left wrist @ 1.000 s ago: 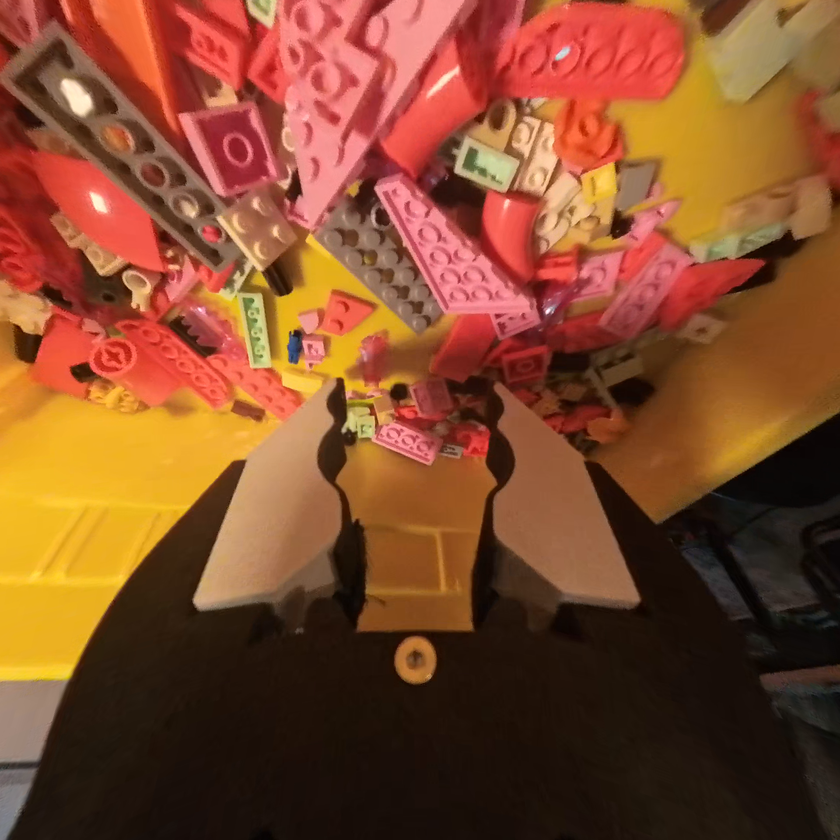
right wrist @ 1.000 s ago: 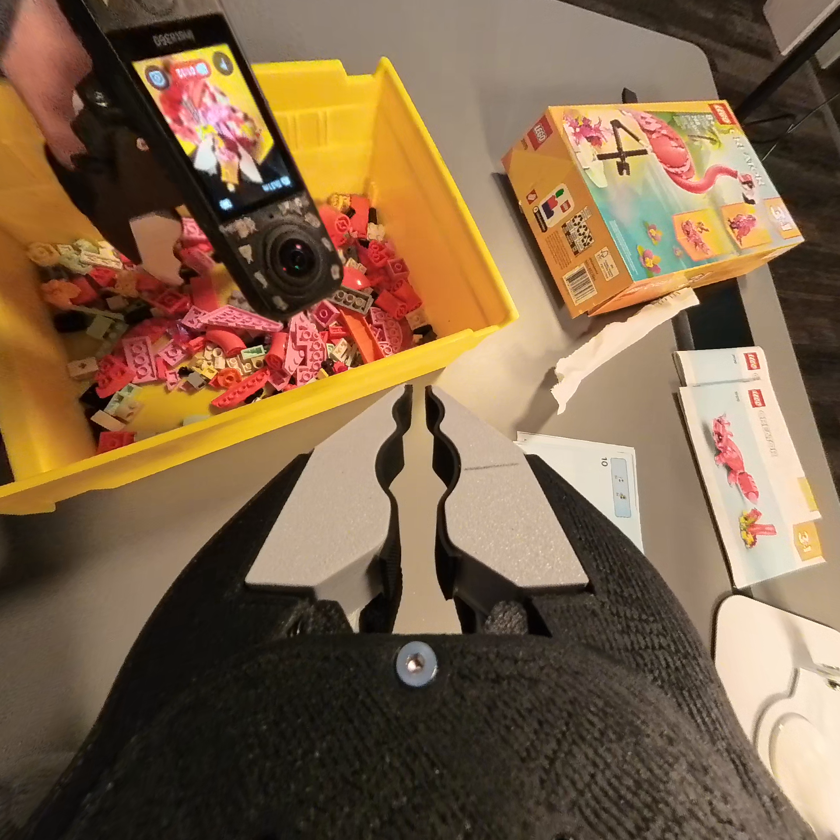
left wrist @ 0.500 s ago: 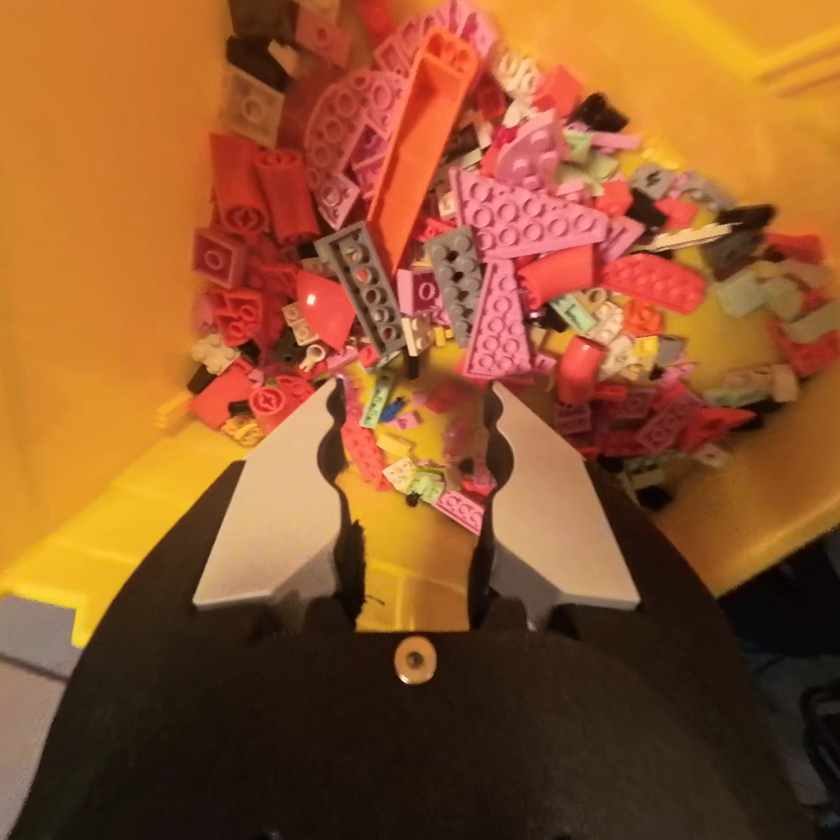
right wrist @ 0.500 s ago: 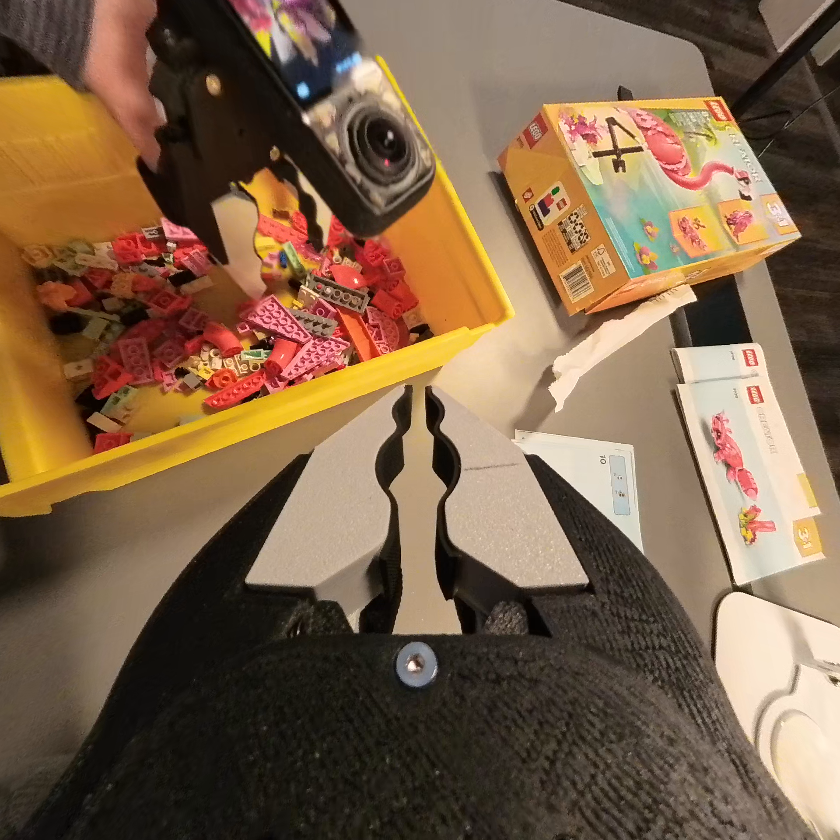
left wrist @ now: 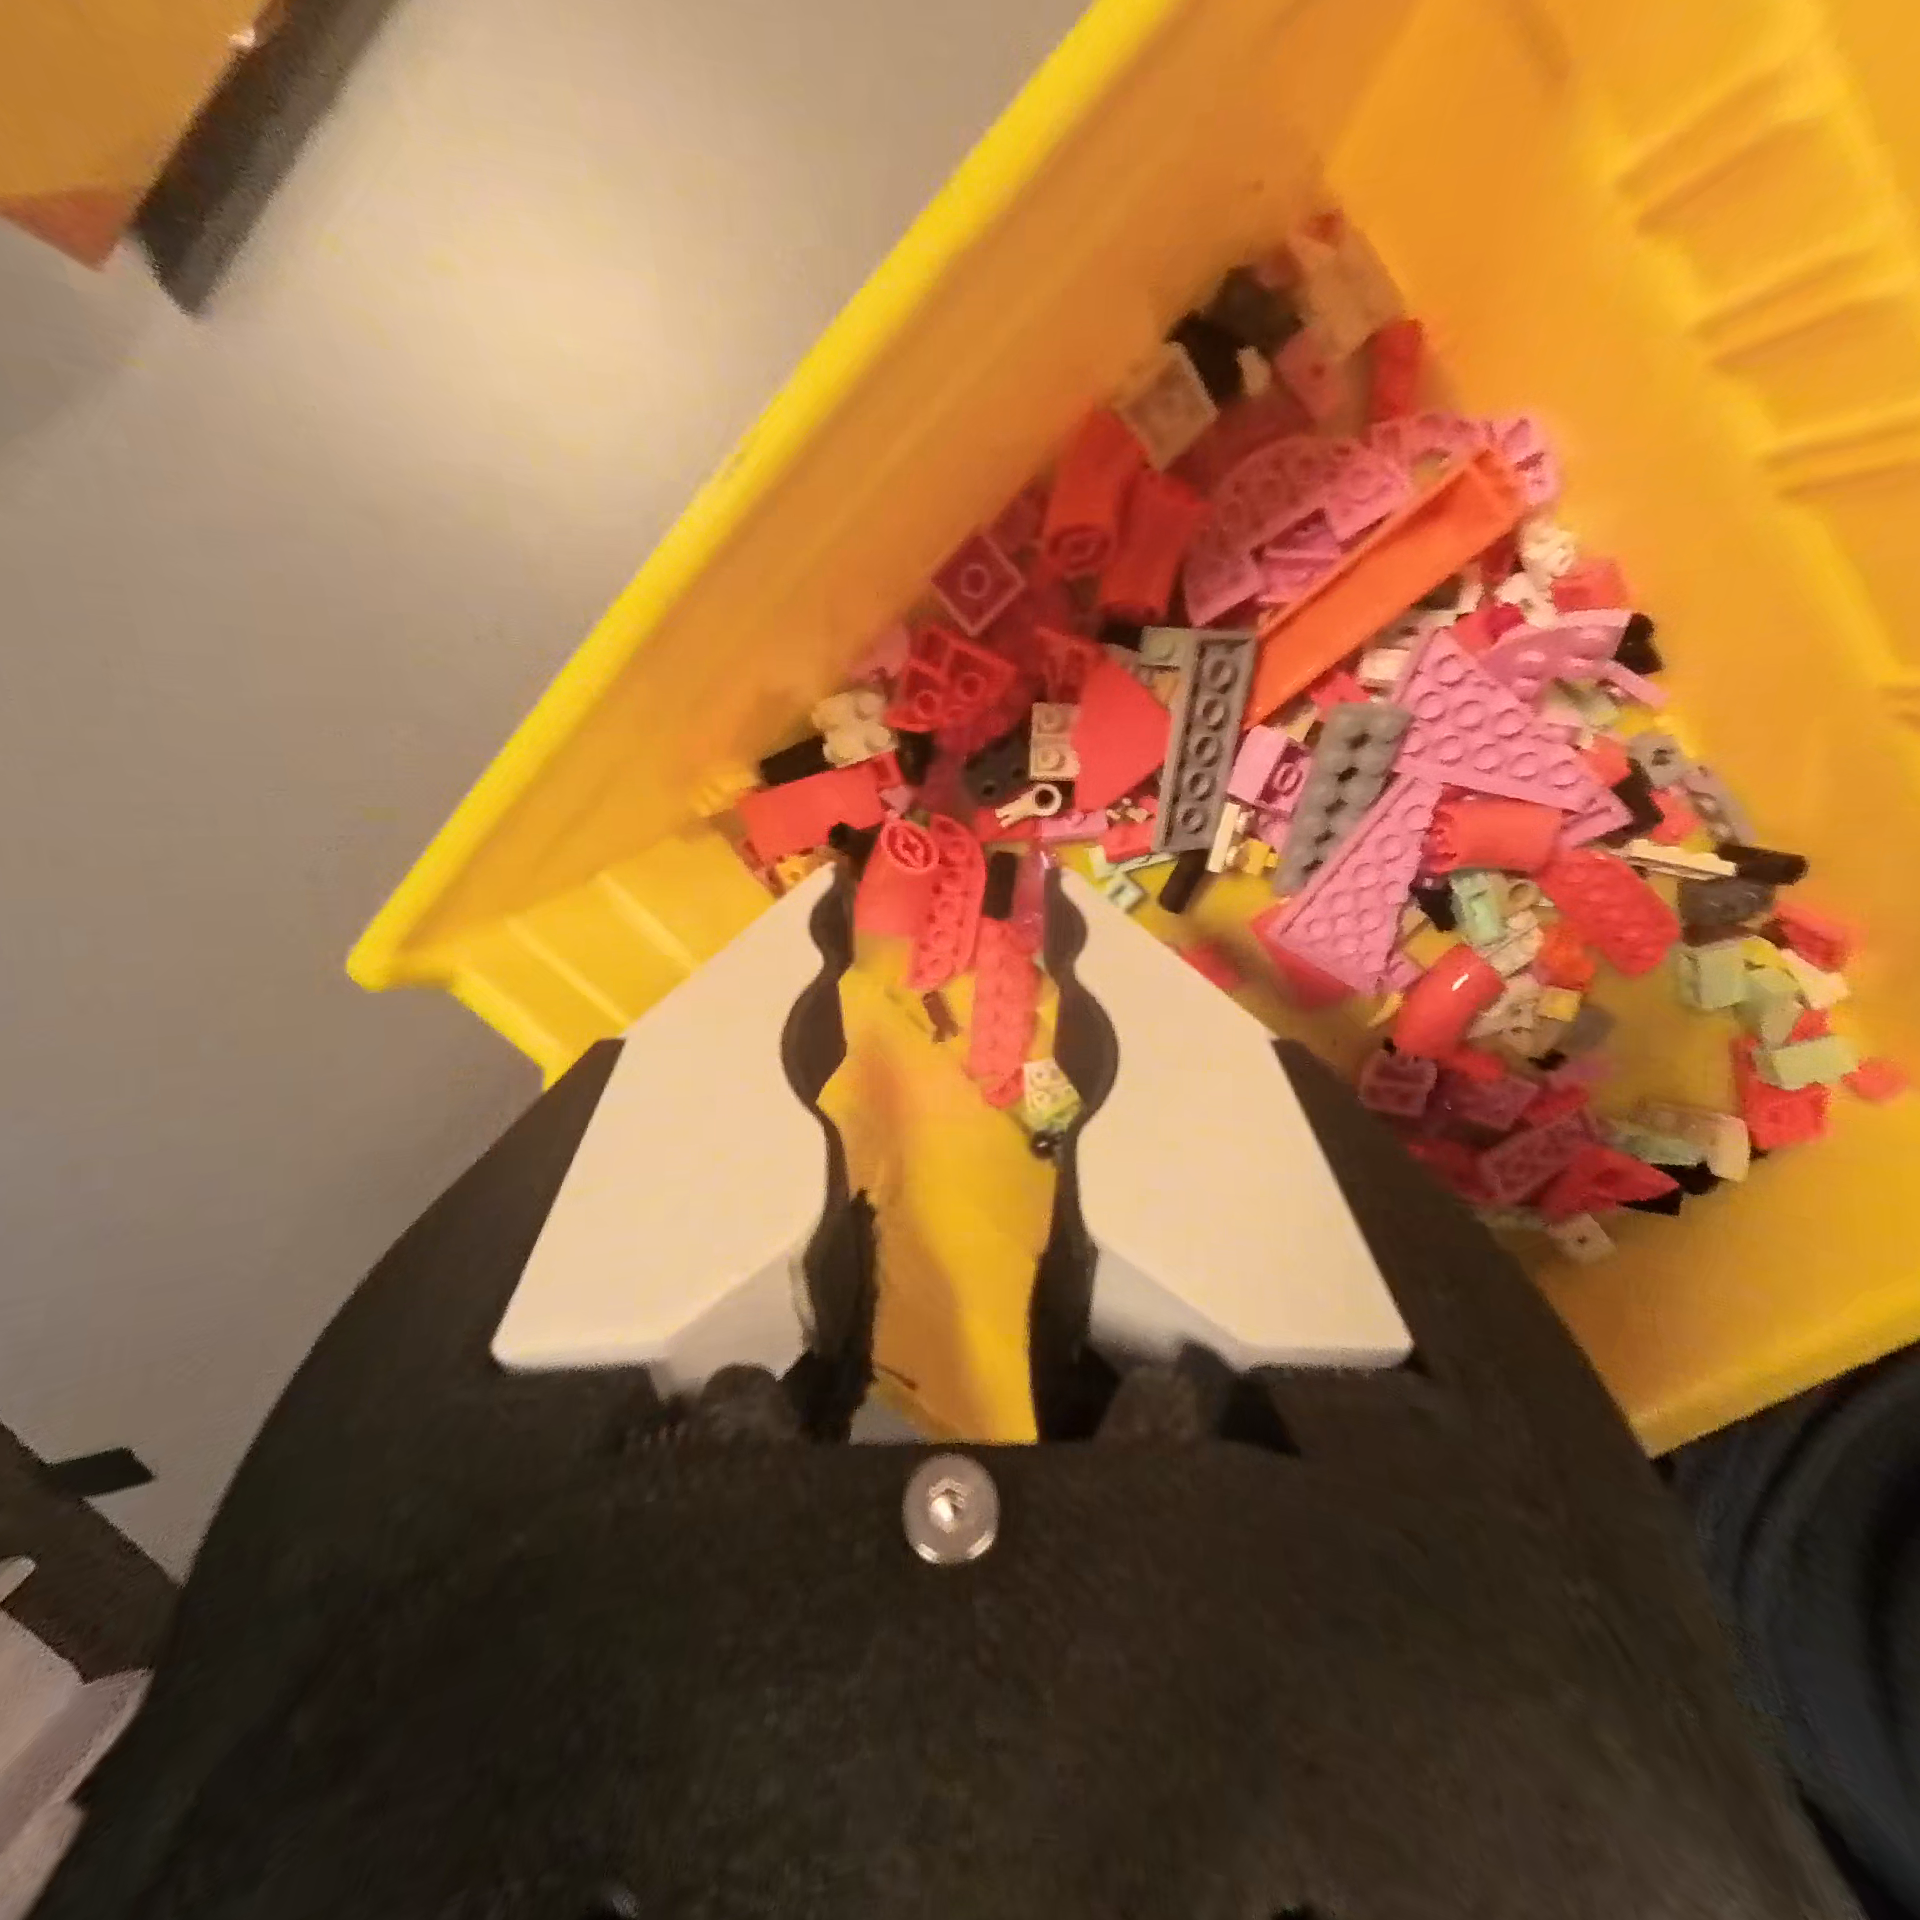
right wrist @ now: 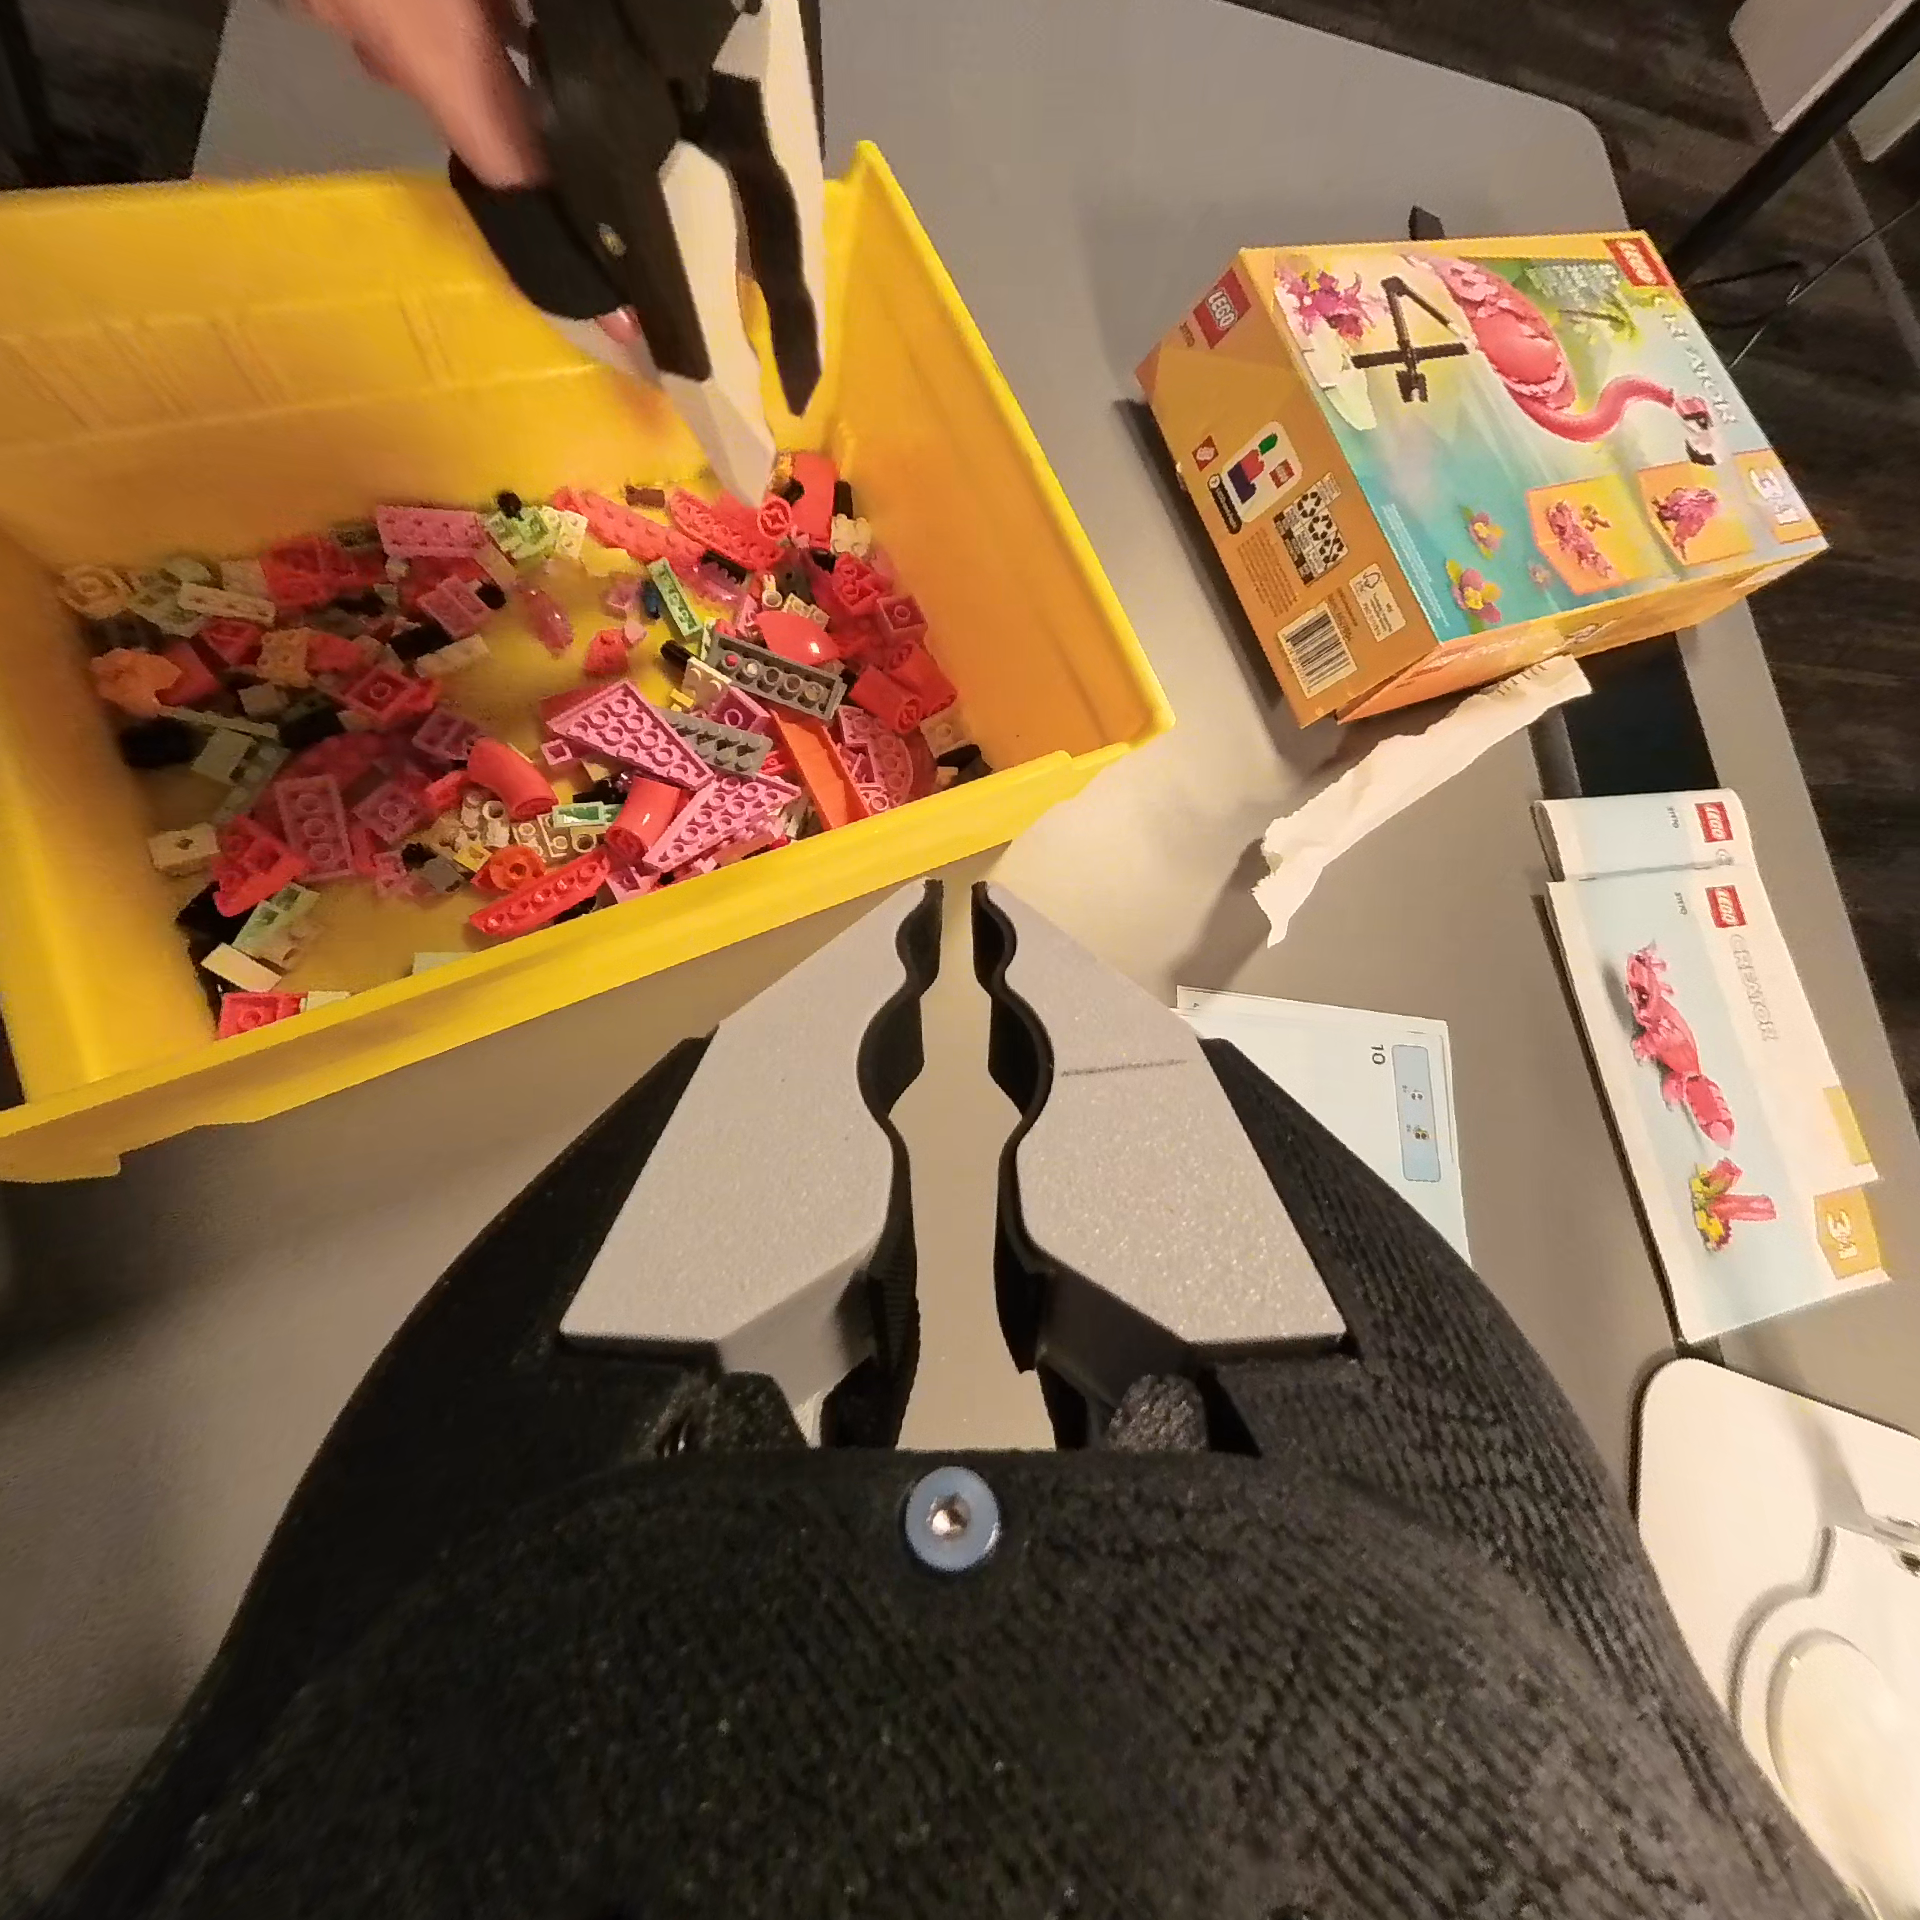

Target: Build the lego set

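Observation:
A yellow bin (right wrist: 623, 935) holds a pile of red, pink, grey and orange bricks. My left gripper (left wrist: 943, 878) reaches down into the bin near one wall (left wrist: 665, 582). Its jaws stand part-way apart. Between the tips lie a red round-ended piece (left wrist: 906, 854) and a red curved plate (left wrist: 951, 914), still resting in the pile. The right wrist view shows the left gripper (right wrist: 774, 436) with one fingertip (right wrist: 743, 468) at that red piece (right wrist: 774, 516). My right gripper (right wrist: 956, 894) is shut with nothing between its pads and hovers over the grey table (right wrist: 1091, 156) beside the bin's near wall.
A colourful toy box (right wrist: 1455, 468) stands to the right of the bin, with torn white paper (right wrist: 1382, 790) in front of it. Booklets (right wrist: 1714, 1091) and a loose sheet (right wrist: 1340, 1091) lie further right. A white object (right wrist: 1787, 1610) sits at the lower right. My hands' fingertips stand some 20 cm from each other.
My left gripper swung across the bin toward its far right wall and came down on the red pieces. Its jaws narrowed. My right gripper stayed still and shut.

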Demonstrator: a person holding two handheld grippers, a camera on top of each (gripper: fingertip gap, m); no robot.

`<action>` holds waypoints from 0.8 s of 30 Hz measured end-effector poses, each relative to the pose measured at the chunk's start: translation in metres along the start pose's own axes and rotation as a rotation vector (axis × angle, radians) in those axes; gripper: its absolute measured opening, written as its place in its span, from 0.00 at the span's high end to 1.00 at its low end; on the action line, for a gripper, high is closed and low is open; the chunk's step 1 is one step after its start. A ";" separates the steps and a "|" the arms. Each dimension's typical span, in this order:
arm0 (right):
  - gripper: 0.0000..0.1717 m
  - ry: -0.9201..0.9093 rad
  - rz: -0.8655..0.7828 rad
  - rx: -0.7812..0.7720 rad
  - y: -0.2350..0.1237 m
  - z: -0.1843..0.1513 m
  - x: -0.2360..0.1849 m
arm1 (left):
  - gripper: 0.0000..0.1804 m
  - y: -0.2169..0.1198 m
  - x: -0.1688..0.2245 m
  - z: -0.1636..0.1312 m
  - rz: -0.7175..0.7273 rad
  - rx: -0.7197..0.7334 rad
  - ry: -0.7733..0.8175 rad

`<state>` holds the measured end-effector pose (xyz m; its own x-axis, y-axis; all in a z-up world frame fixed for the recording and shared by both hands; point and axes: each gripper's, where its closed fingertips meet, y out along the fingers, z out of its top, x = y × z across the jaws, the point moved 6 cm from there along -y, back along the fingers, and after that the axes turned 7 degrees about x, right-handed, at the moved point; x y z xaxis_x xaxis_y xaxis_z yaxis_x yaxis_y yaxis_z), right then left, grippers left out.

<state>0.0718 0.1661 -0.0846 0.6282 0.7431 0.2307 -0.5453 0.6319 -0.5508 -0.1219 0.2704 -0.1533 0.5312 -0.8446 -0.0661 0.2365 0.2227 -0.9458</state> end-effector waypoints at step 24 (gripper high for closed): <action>0.98 -0.005 -0.001 0.000 0.000 0.000 0.000 | 0.83 0.016 -0.023 -0.006 0.002 0.013 -0.038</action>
<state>0.0714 0.1663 -0.0844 0.6263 0.7433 0.2353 -0.5445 0.6330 -0.5503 -0.1349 0.2901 -0.1692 0.5621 -0.8252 -0.0559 0.2455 0.2310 -0.9415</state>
